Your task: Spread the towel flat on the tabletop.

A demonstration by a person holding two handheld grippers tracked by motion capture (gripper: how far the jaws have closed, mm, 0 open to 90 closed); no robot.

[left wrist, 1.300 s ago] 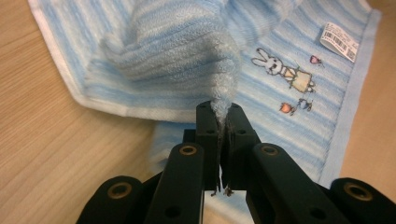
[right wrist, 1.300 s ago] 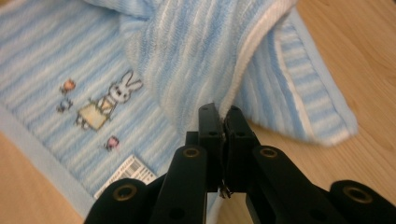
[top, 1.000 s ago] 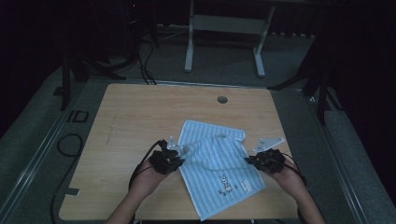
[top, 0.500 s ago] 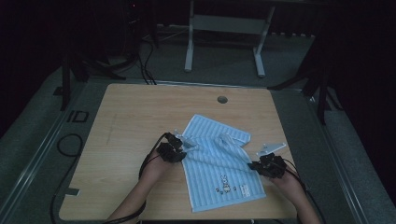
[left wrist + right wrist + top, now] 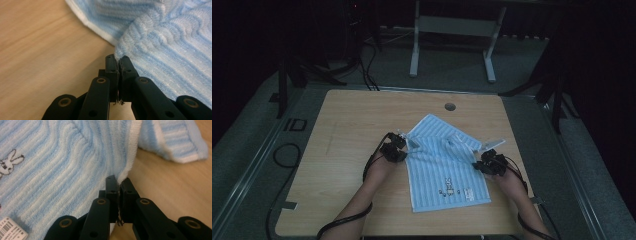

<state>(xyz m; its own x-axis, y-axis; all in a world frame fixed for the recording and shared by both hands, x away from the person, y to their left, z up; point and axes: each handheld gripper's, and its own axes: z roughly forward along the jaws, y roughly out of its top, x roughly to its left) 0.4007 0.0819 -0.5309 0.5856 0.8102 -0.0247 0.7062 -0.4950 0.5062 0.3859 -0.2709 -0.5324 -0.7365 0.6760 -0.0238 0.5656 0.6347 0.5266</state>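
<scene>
- Nearest me, the left gripper [image 5: 393,148] is clamped on the left edge of the blue striped towel [image 5: 444,170]; in the left gripper view its tips pinch a raised fold of terry [image 5: 130,47].
- The right gripper [image 5: 490,162] is likewise closed on the towel's white-hemmed right edge [image 5: 130,162], with bare table [image 5: 170,185] just beside the jaws.
- Between the two grippers the towel lies on the table, rabbit print [image 5: 448,186] facing up on the near half.
- Beyond the grippers the far half sits skewed and rumpled, so the fold looks about half made, I'd say; squaring and flattening remain.
- What lies under that raised middle is hidden; the label's print is too small to read.
</scene>
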